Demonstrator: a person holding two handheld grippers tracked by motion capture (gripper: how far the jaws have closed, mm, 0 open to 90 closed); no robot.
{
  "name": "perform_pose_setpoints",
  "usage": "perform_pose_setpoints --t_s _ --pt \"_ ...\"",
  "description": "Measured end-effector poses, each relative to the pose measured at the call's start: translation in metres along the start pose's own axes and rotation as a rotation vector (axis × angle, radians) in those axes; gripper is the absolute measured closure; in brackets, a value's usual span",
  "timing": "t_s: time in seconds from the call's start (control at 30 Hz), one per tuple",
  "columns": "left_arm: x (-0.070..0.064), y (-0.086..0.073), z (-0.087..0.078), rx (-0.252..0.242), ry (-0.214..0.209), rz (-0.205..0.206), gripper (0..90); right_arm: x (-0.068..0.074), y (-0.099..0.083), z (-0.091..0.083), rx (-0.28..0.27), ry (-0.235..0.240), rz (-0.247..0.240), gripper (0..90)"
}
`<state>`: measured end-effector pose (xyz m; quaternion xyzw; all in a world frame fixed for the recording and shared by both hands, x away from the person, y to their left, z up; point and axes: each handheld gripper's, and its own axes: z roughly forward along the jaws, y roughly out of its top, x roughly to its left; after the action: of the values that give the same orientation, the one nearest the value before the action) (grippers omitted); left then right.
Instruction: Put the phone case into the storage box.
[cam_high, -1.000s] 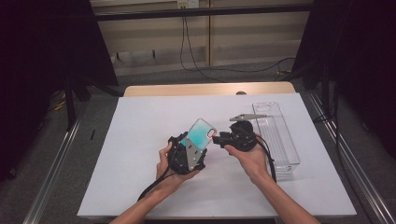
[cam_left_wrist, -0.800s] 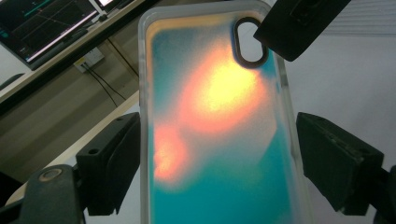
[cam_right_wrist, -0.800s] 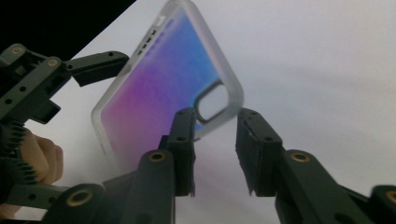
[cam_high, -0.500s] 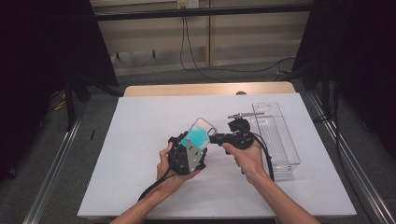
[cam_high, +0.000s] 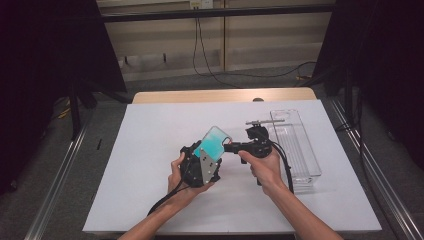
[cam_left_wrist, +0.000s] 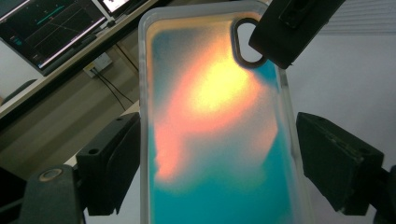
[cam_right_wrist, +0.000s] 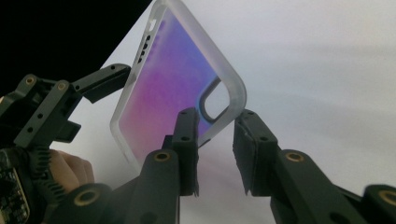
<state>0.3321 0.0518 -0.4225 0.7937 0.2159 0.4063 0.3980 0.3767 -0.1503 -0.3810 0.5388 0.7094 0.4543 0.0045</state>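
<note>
Phone case (cam_high: 215, 142): lifted above the middle of the white table (cam_high: 150, 150), tilted, its camera-hole corner far and to the right.
Left gripper (cam_high: 202, 162): jaws closed on the case's two long edges, near its lower end.
Right gripper (cam_high: 231, 147): jaws straddle the case's corner edge by the camera hole, a gap showing between them; cannot tell if they press it.
Clear tray (cam_high: 295, 145): at the table's right side, just right of the right hand (cam_high: 262, 167).
Open room: bare table left, near and far of the hands.

Black screw-studded grippers (cam_high: 200, 165), trailing cables
</note>
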Motion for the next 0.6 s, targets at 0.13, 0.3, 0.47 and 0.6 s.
perform_pose_setpoints --t_s 0.13,0.3,0.47,0.6 --pt "-0.0017 -0.0001 0.0002 0.004 0.001 0.010 17.1 -0.0005 0.0005 0.0011 0.008 -0.008 0.013 70.3" --pt "-0.0023 -0.0010 0.0014 0.005 0.006 -0.002 17.1 -0.0008 0.0003 0.0005 -0.001 -0.001 0.036 72.8" --pt "-0.0048 0.0021 0.0009 -0.013 0.008 -0.024 17.1 -0.0044 0.0003 0.0019 -0.022 -0.016 0.059 73.6" --pt "-0.0050 0.0014 0.0036 -0.005 0.004 -0.034 16.9 -0.0062 0.0004 -0.0009 -0.026 0.001 0.087 76.9"
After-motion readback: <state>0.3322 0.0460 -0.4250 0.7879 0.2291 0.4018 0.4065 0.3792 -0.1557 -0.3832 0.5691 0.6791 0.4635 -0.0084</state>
